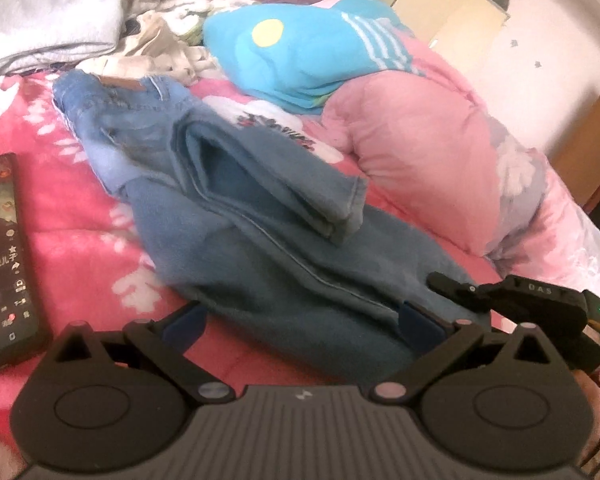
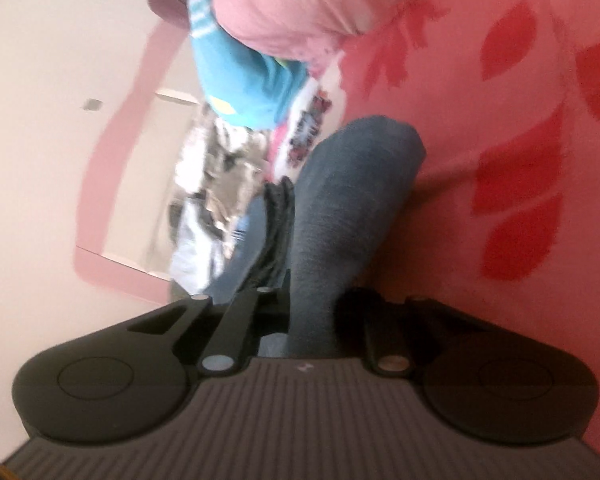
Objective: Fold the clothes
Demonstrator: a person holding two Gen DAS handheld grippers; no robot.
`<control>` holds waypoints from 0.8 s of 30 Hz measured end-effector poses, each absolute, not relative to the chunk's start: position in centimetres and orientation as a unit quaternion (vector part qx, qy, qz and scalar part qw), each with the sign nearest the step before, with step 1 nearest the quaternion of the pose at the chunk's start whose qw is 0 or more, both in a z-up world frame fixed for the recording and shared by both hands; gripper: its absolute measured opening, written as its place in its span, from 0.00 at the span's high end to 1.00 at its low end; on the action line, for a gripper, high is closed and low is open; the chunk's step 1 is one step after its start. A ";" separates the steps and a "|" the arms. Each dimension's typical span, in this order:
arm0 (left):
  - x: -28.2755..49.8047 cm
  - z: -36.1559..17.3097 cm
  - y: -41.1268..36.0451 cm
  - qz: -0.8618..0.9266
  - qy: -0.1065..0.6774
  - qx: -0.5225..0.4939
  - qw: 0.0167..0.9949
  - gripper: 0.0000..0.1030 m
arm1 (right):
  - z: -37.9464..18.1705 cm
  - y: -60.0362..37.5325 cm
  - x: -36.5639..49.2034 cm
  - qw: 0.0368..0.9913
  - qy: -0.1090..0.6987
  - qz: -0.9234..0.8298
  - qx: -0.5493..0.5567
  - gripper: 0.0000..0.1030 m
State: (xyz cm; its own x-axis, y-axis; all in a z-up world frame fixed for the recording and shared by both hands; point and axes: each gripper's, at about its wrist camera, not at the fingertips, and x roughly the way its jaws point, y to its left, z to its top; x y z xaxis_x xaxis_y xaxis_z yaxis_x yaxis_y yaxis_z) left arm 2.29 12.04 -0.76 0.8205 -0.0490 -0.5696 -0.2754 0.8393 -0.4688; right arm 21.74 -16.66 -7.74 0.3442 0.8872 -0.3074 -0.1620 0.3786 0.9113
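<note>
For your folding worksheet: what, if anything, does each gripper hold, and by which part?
The right gripper is shut on the jeans, pinching a fold of denim at their near edge. The left gripper is open, holding nothing.

The left wrist camera looked forward and slightly down across the bed, close above the jeans. The right wrist camera, rolled sideways, sat right against the jeans. Both views shared the jeans, the turquoise garment and the pink quilt.
</note>
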 end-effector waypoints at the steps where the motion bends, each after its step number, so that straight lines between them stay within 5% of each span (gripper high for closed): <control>1: 2.0 -0.5 11.8 0.059 0.292 -0.275 0.914 0.01 | -7.5 -17.3 21.6 0.705 0.433 0.374 0.418 0.92; 18: -1.7 1.6 4.0 -0.087 0.287 -0.212 0.930 0.01 | -1.6 -41.6 5.3 0.818 0.331 0.290 0.369 0.91; 24: -0.5 1.8 0.5 -0.133 0.278 -0.144 0.940 0.02 | -3.5 -46.0 2.5 0.832 0.434 0.111 0.328 0.74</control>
State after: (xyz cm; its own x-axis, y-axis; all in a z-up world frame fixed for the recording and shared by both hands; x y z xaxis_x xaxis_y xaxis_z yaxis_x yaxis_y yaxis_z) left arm -0.48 0.53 1.81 0.8104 -0.3295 -0.4844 0.1690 0.9232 -0.3453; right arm 2.53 -46.02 -3.46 0.5981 0.4697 -0.6494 0.0994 0.7605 0.6417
